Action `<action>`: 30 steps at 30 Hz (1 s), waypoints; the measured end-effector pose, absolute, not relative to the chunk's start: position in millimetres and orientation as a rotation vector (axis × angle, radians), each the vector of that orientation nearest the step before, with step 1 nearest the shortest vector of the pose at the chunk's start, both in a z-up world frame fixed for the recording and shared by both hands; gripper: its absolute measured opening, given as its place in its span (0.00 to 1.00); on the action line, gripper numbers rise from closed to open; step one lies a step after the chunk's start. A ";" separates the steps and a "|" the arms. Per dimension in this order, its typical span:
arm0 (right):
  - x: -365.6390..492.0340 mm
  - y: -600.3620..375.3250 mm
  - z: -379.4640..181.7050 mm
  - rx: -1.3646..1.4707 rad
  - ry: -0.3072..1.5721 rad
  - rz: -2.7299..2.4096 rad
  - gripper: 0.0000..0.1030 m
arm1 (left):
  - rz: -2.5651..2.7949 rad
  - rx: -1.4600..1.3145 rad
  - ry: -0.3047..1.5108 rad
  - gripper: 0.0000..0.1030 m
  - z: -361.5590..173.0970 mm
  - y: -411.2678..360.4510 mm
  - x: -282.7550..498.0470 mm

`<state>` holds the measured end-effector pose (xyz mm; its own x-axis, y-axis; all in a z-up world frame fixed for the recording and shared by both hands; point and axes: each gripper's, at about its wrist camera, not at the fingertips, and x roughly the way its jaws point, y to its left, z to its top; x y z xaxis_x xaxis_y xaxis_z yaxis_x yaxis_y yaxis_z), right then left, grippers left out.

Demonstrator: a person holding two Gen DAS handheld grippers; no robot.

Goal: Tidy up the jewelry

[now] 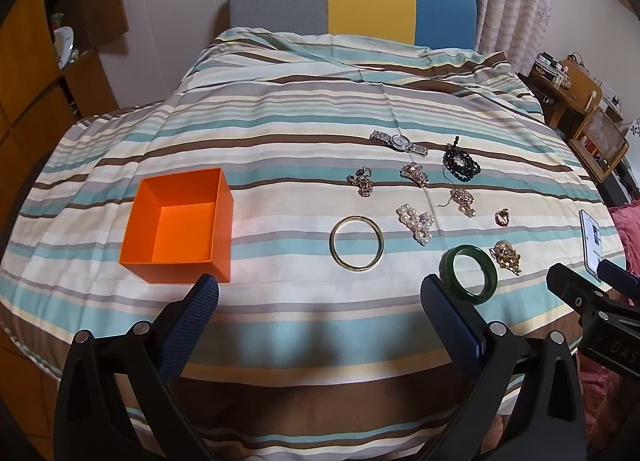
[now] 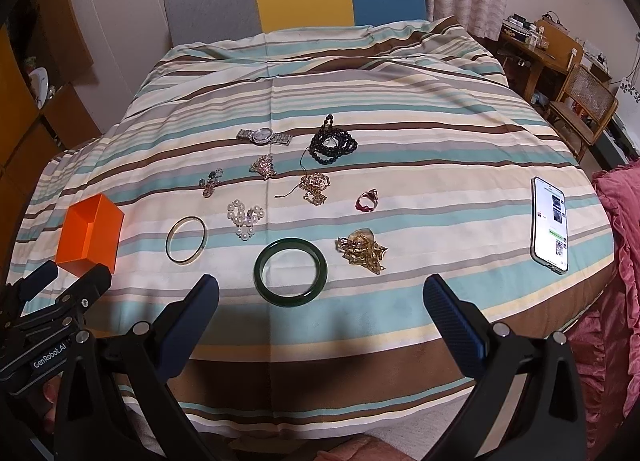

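Observation:
An empty orange box [image 1: 180, 223] stands on the striped bed at the left; it also shows in the right wrist view [image 2: 90, 235]. Jewelry lies spread to its right: a gold bangle [image 1: 356, 243], a green bangle [image 2: 291, 271], a pearl cluster [image 2: 245, 218], a silver watch [image 2: 263, 137], black beads [image 2: 334, 145], a gold chain pile [image 2: 362, 249], a red ring [image 2: 366, 201] and several brooches. My left gripper [image 1: 320, 293] is open and empty near the bed's front edge. My right gripper [image 2: 320, 293] is open and empty just in front of the green bangle.
A lit phone [image 2: 550, 225] lies at the bed's right edge. A pink blanket [image 2: 616, 261] hangs at the right. A wooden desk and chair [image 2: 580, 101] stand at the far right, wooden shelves [image 1: 24, 109] at the left, a padded headboard [image 1: 352, 1] behind.

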<state>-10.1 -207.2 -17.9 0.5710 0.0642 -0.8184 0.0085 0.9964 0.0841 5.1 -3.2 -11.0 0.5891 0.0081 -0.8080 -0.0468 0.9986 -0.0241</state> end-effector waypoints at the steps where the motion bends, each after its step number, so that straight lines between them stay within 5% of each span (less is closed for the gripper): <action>1: -9.3 -207.5 -18.1 0.083 0.963 0.035 0.98 | 0.032 -0.045 0.942 0.97 -11.3 -3.0 5.4; 30: -3.0 -210.7 -26.7 0.088 0.985 0.028 0.98 | 0.039 -0.038 0.981 0.97 -20.4 -5.5 14.0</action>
<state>-3.0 -210.7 -26.7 0.5528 0.0638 -0.8309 0.0158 0.9961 0.0869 14.0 -5.5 -20.4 0.5559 0.0160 -0.8311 -0.0505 0.9986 -0.0145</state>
